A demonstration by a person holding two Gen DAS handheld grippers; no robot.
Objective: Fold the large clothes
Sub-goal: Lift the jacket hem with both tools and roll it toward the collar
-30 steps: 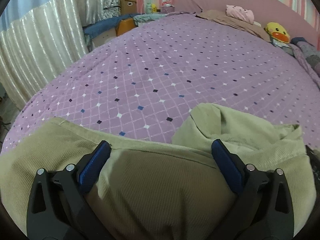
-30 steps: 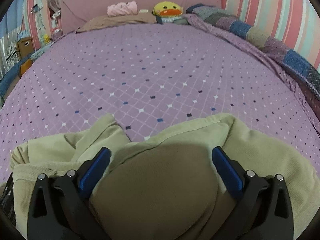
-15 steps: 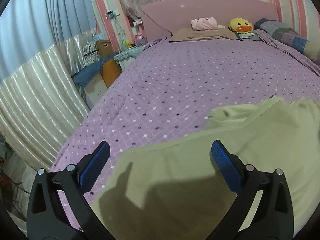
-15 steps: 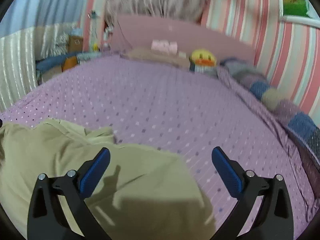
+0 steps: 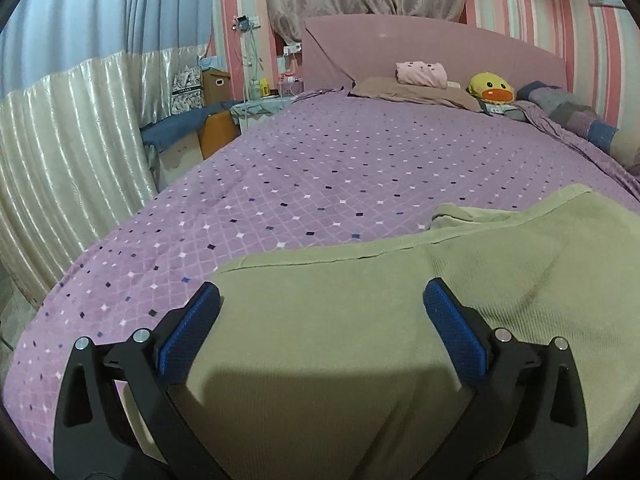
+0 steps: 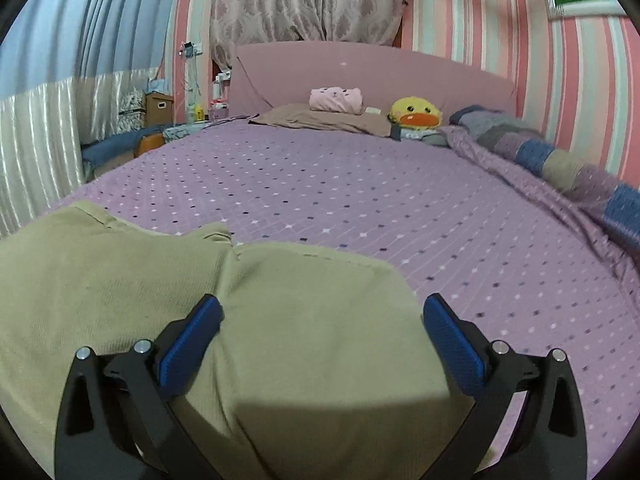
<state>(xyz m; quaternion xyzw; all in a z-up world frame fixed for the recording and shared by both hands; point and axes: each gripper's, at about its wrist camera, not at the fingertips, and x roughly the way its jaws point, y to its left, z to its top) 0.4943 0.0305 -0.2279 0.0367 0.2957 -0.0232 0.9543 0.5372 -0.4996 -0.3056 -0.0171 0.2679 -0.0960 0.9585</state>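
Observation:
An olive-green ribbed garment [image 5: 400, 320] lies folded on the near end of the purple bed, also in the right wrist view [image 6: 280, 320]. A rumpled fold [image 5: 460, 214] sticks up at its far edge. My left gripper [image 5: 320, 312] is open and empty, held above the garment's left part. My right gripper [image 6: 322, 320] is open and empty above the garment's right part. Neither touches the cloth.
The purple diamond-patterned bedspread [image 5: 340, 168] stretches to a pink headboard [image 6: 360, 76]. Pillows, a pink plush [image 6: 336, 99] and a yellow duck plush [image 6: 416, 114] lie at the head. A patchwork quilt [image 6: 560, 160] runs along the right. Curtains and boxes [image 5: 216, 88] stand left.
Both grippers have lifted up and back from the garment, staying open. The garment lies flatter, and more of the room shows in both views.

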